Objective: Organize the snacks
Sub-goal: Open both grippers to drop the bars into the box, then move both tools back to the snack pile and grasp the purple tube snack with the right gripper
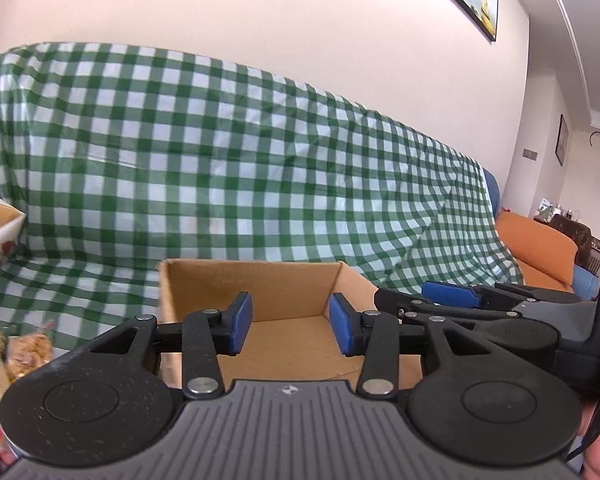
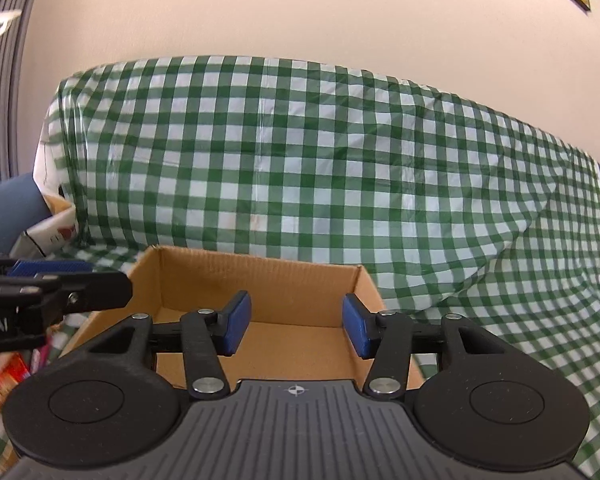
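Your open brown cardboard box [image 1: 284, 312] sits on the green-and-white checked cloth [image 1: 220, 160] straight ahead of both tools, its floor bare where it shows. Your left hand-held gripper [image 1: 290, 330] hangs over the box's near edge, blue pads spread, nothing between them. Your right hand-held gripper [image 2: 296, 330] is just beside it, likewise spread and empty. Crinkly snack packets [image 1: 24, 352] lie left of the box

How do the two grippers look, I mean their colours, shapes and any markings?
Both look alike. The left gripper and the right gripper each have two flat blue pads on black link arms with silver rivets, two round black discs and a grey ribbed base plate bearing a small round cross-shaped mark. In the right wrist view, white lettering shows on the side of the left gripper's black body.
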Demonstrator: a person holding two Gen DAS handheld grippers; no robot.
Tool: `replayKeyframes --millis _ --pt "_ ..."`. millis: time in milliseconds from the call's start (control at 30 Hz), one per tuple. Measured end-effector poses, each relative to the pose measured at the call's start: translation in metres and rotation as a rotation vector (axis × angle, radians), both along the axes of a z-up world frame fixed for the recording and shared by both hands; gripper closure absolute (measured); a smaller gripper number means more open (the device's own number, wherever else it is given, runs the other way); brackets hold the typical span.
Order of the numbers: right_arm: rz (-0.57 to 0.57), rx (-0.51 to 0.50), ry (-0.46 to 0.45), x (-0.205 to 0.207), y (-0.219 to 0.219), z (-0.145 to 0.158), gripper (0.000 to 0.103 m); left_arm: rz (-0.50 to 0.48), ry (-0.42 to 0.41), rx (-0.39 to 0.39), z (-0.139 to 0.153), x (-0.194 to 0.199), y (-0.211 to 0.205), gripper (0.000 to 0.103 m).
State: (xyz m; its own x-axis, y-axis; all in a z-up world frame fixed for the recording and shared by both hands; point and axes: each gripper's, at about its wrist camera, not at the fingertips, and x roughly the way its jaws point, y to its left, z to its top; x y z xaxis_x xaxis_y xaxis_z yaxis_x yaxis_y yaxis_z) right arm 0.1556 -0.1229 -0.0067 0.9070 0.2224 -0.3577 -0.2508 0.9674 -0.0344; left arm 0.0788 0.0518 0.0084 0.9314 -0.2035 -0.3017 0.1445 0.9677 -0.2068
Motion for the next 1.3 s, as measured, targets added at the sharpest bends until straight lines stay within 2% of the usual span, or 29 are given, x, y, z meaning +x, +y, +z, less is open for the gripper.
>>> replayKeyframes --millis 200,333,367,467,500,567,633,733,767,833,933,1067,1133,1200,1300 --pt "0.020 0.130 -0.008 -0.014 0.019 0.007 0.049 0.063 0.017 0.038 0.014 -0.023 0.044 0.055" --pt "0.052 0.160 -0.008 -0.024 0.043 0.009 0.049 0.075 0.090 0.030 0.020 -0.029 0.086 0.055" --pt "0.069 0.164 -0.008 -0.027 0.050 0.009 0.048 0.087 0.105 0.027 0.020 -0.030 0.098 0.059" --pt "0.134 0.154 -0.001 -0.035 0.073 0.010 0.048 0.155 0.132 0.027 0.011 -0.032 0.132 0.080" --pt "0.160 0.145 0.008 -0.038 0.081 0.009 0.048 0.186 0.154 0.012 0.005 -0.032 0.144 0.084" --pt "0.212 0.133 0.029 -0.044 0.098 0.008 0.049 0.274 0.255 -0.055 -0.008 -0.030 0.172 0.093" --pt "0.272 0.123 0.036 -0.050 0.114 0.008 0.051 0.345 0.297 -0.145 -0.016 -0.031 0.199 0.095" --pt "0.362 0.108 0.071 -0.056 0.138 0.005 0.072 0.421 0.338 -0.255 -0.025 -0.034 0.232 0.095" --pt "0.388 0.099 0.094 -0.057 0.148 0.002 0.075 0.436 0.356 -0.274 -0.027 -0.033 0.239 0.095" --pt "0.424 0.069 0.143 -0.057 0.167 -0.006 0.076 0.459 0.396 -0.305 -0.034 -0.029 0.250 0.095" --pt "0.454 0.003 0.227 -0.053 0.197 -0.025 0.076 0.476 0.444 -0.306 -0.043 -0.022 0.257 0.094" --pt "0.447 -0.120 0.334 -0.045 0.228 -0.053 0.076 0.467 0.499 -0.338 -0.054 -0.013 0.264 0.090" --pt "0.432 -0.140 0.381 -0.039 0.237 -0.063 0.075 0.456 0.530 -0.363 -0.061 -0.008 0.265 0.086" --pt "0.410 -0.158 0.435 -0.029 0.243 -0.073 0.071 0.443 0.560 -0.383 -0.068 0.000 0.264 0.069" --pt "0.359 -0.164 0.502 -0.017 0.242 -0.088 0.065 0.441 0.598 -0.381 -0.076 0.012 0.261 0.055"
